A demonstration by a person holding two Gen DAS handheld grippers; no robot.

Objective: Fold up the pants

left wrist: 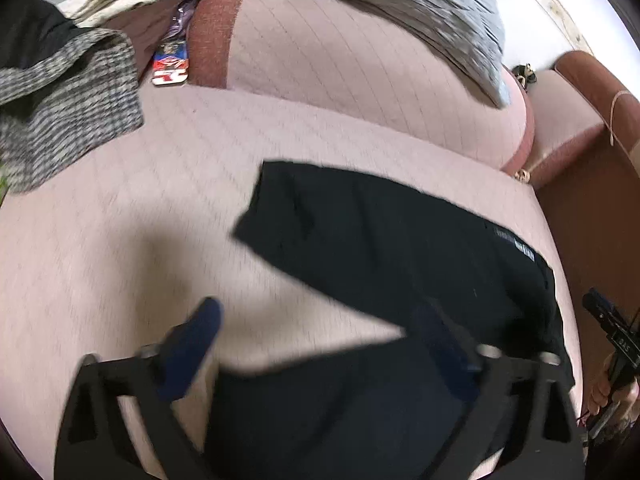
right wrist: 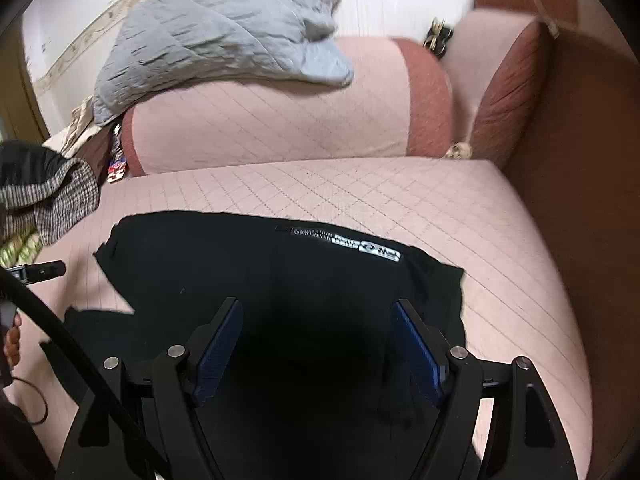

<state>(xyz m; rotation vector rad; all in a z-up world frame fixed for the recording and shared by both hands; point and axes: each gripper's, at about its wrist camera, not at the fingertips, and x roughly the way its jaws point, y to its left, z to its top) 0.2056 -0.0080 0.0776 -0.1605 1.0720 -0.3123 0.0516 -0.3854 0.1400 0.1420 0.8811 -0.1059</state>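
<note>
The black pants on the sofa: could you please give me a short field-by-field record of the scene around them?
surface: pink quilted sofa seat
garment: black pants, lying spread on the seat
label: white tag at the far edge of the pants
left tool: open, above the pants, nothing gripped
right tool: open, over the pants, nothing gripped
behind: grey quilted blanket draped over the backrest
left side: checked cloth on the seat, apart from the pants
fold state: cannot tell
</note>
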